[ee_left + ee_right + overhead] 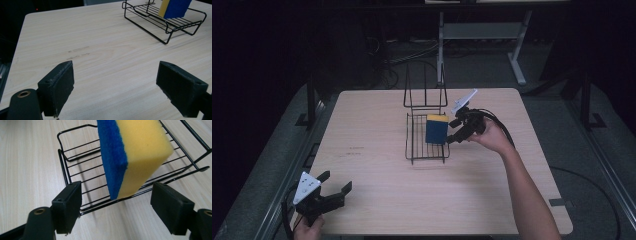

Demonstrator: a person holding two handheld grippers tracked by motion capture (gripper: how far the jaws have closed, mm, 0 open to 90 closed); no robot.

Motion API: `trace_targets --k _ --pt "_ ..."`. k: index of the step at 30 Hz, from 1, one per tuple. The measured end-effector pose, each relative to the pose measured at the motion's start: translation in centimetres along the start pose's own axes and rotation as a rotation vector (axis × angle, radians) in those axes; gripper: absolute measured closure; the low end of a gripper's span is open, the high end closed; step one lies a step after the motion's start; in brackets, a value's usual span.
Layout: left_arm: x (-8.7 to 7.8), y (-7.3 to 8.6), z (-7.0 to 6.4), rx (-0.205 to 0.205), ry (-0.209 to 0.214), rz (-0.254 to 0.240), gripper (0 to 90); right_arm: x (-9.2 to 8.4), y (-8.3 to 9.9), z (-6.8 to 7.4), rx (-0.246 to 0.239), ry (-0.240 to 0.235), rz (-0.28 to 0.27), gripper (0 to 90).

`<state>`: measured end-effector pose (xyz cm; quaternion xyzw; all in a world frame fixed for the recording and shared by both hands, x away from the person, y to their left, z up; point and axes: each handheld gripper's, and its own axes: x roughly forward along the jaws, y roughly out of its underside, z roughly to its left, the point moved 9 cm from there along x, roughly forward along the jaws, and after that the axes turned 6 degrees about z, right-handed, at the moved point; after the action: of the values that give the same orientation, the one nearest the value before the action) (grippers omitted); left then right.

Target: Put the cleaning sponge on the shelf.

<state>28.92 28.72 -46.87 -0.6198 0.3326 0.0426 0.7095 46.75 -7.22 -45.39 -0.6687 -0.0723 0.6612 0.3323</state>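
Observation:
A sponge [437,130], blue on one face and yellow on the other, stands on edge in a black wire rack [427,161] at the middle of the table. My right gripper [452,131] is at the rack's right side, open, with its jaws either side of the sponge's near corner and not pressing it. In the right gripper view the sponge [135,155] rises tilted just ahead of the gripper [120,205], over the rack [62,167]. My left gripper [335,181] is open and empty near the table's front left corner. In its own view the left gripper [115,85] faces the distant rack [170,32] and sponge [175,8].
The rack's tall wire back [425,92] stands upright on its far side. The light wooden table [377,140] is bare to the left and in front of the rack. A grey metal stand [482,32] and cables lie on the dark floor beyond.

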Motion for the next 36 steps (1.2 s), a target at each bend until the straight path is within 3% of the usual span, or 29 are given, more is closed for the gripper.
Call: trace_targets --k 21,31,36 --pt "0.1 0.0 0.0 0.005 -0.002 0.005 14.1 -0.9 1.8 0.7 0.007 0.008 0.003 23.2" --pt "0.1 0.0 -0.2 0.005 0.001 0.005 14.0 -1.6 2.4 0.8 0.018 0.012 -0.025 22.8" --pt "0.2 0.0 -0.3 0.008 0.002 0.008 14.1 -1.4 3.5 1.2 0.030 -0.010 0.006 22.5"
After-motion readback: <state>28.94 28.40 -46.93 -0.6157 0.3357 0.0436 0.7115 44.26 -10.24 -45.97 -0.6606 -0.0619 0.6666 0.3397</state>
